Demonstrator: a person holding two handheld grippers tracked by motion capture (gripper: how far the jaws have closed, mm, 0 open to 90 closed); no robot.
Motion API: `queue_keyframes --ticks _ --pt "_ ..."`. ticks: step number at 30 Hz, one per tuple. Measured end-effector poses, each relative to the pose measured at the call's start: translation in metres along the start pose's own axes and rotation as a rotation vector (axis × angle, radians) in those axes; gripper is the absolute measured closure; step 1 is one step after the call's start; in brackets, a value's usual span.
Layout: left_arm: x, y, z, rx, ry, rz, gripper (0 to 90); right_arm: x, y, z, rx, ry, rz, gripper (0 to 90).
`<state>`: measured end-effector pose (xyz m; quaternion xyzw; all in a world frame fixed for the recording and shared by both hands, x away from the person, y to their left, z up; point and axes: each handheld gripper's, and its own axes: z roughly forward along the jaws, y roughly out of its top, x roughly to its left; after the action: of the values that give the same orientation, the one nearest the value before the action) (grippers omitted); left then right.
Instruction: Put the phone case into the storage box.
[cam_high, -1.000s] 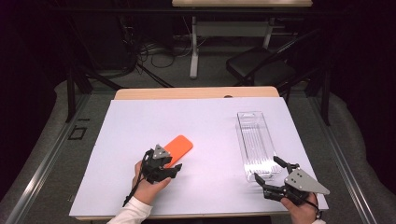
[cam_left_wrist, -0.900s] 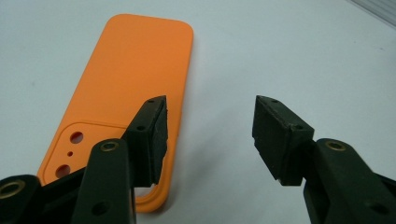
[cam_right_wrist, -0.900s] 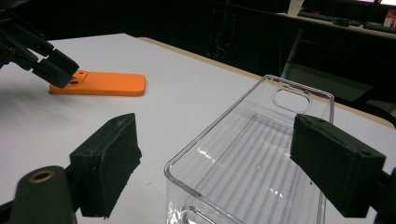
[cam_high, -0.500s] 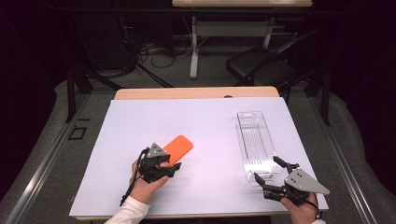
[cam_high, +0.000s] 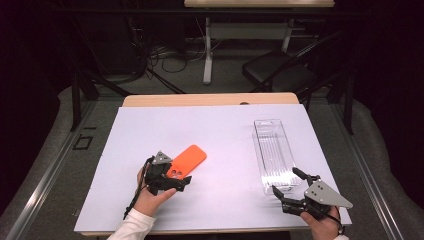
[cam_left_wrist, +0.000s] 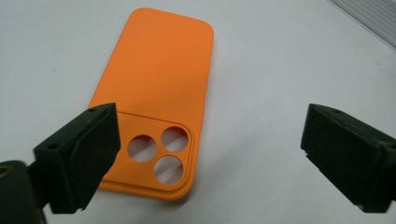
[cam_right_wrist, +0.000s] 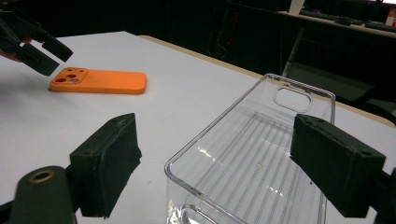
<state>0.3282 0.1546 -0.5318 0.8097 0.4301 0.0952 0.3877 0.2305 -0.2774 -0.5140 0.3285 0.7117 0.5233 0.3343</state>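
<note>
An orange phone case (cam_high: 189, 160) lies flat on the white table cover (cam_high: 220, 135), back side up, its three camera holes toward my left gripper (cam_high: 181, 179). In the left gripper view the case (cam_left_wrist: 159, 88) lies in front of the left jaw, and the gripper (cam_left_wrist: 210, 154) stands open; its jaws have just been opening and no pad presses on the case. A clear plastic box (cam_high: 274, 155) lies lengthwise at the right. My right gripper (cam_high: 285, 181) is open around its near end (cam_right_wrist: 252, 154), with the left pad plainly off the wall.
The table's bare wooden far edge (cam_high: 210, 99) runs behind the cover. A black chair (cam_high: 280, 75) and a desk leg (cam_high: 207, 55) stand on the floor beyond, with cables beside them. The left gripper (cam_right_wrist: 32, 42) shows far off in the right gripper view.
The left gripper's jaws have spread wide apart at the case's camera end, and the case now lies free on the cover. The right hand and the clear box have not moved.
</note>
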Motion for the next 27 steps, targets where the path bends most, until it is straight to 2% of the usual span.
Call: queue_keyframes --ticks 2,6,9,12,13,15,18,19,21,24,27 --pt "0.001 0.0 -0.001 -0.001 -0.009 -0.006 0.6 0.0 0.0 0.0 0.0 0.0 0.0 14.7" --pt "0.002 0.0 -0.003 -0.015 -0.02 -0.019 0.6 0.0 0.0 0.0 0.002 0.0 0.001 14.7" --pt "0.004 0.001 -0.004 0.0 -0.001 0.001 0.5 0.0 0.0 0.0 0.0 0.0 0.001 14.7" --pt "0.005 0.002 -0.004 -0.002 -0.007 -0.001 0.6 0.0 0.0 0.0 0.002 0.0 0.001 14.7" --pt "0.006 0.004 -0.005 -0.001 0.001 0.016 0.6 0.0 0.0 0.0 0.003 -0.001 0.0 14.7" --pt "0.007 0.006 -0.005 -0.004 0.006 0.023 0.6 0.001 0.0 0.0 0.004 -0.001 0.0 14.7" --pt "0.008 0.013 -0.005 0.015 0.016 0.061 0.6 0.001 0.0 0.001 0.006 0.001 0.0 14.7" --pt "0.008 0.013 -0.005 0.015 0.016 0.061 0.6 0.001 0.0 0.001 0.006 0.001 0.0 14.7" --pt "0.007 0.016 -0.003 0.045 0.048 0.102 0.6 0.001 0.0 0.001 0.009 0.002 0.0 14.7" --pt "0.007 0.021 0.002 0.109 0.078 0.129 0.6 0.002 0.0 0.001 0.011 0.003 0.0 14.7" --pt "0.007 0.024 0.005 0.135 0.087 0.139 0.6 0.002 0.0 0.001 0.01 0.003 0.002 14.7"
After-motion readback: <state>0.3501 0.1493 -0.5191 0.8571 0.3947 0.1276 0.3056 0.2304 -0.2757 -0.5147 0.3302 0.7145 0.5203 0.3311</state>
